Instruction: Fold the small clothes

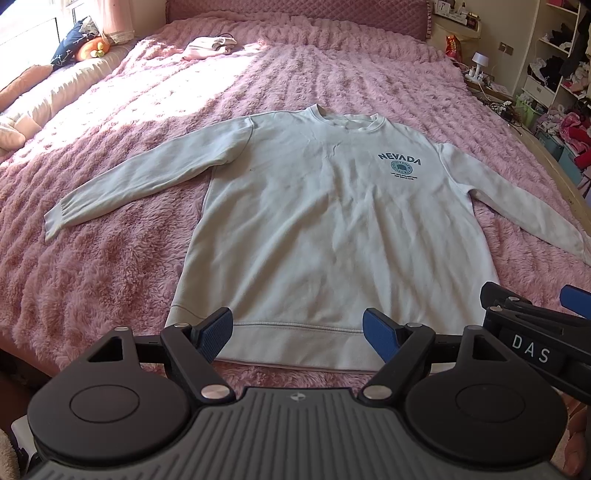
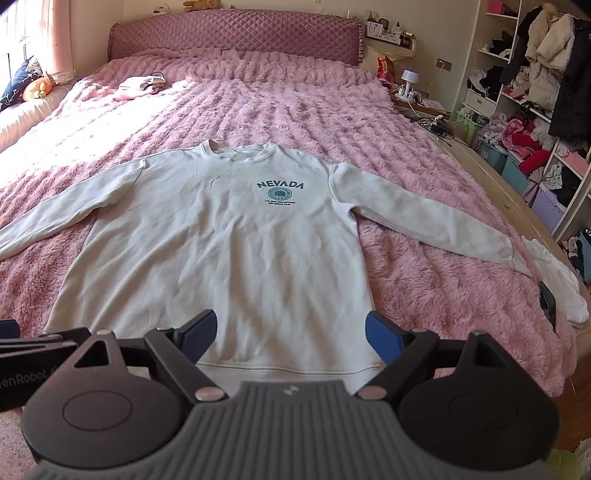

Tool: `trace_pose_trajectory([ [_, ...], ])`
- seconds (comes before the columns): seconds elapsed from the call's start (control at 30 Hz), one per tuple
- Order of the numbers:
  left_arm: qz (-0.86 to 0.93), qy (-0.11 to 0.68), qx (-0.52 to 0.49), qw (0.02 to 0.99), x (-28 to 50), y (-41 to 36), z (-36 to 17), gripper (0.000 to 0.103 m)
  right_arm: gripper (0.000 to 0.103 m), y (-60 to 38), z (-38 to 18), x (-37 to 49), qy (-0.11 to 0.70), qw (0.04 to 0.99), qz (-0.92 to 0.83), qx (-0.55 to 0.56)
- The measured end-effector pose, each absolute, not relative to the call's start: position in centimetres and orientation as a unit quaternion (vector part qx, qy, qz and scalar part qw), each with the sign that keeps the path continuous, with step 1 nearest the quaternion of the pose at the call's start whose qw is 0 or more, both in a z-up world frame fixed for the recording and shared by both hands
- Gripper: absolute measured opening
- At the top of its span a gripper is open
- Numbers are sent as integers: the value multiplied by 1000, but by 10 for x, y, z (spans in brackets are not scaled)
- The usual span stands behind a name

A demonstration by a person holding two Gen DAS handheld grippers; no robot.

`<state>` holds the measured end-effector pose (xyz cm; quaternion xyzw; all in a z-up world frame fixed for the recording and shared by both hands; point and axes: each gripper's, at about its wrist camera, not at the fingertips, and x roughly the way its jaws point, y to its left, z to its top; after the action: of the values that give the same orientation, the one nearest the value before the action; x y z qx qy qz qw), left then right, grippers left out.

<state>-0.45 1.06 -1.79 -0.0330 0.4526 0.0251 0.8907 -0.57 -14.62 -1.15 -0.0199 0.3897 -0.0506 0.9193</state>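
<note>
A white long-sleeved sweatshirt [image 1: 325,221] with a teal "NEVADA" print lies flat, front up, on the pink fluffy bedspread [image 1: 110,266], both sleeves spread out. It also shows in the right wrist view [image 2: 229,251]. My left gripper [image 1: 297,330] is open and empty, just above the sweatshirt's hem. My right gripper [image 2: 291,334] is open and empty, over the hem's right part. The right gripper's body shows at the right edge of the left wrist view, next to the left one; its fingers are mostly cut off there.
A folded pale garment [image 2: 138,86] lies near the headboard [image 2: 236,33]. Pillows and a toy [image 1: 88,48] sit at the left. A white cloth and a dark phone [image 2: 548,302] lie at the bed's right edge. Cluttered shelves [image 2: 535,110] stand to the right.
</note>
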Motion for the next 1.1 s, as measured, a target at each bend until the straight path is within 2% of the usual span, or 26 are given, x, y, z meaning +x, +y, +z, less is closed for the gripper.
trace_pose_trajectory([
  [1.1,27,456,-33,889,-2,16,-17,94,83,-145,-14,-4,393,918,-45,-21],
])
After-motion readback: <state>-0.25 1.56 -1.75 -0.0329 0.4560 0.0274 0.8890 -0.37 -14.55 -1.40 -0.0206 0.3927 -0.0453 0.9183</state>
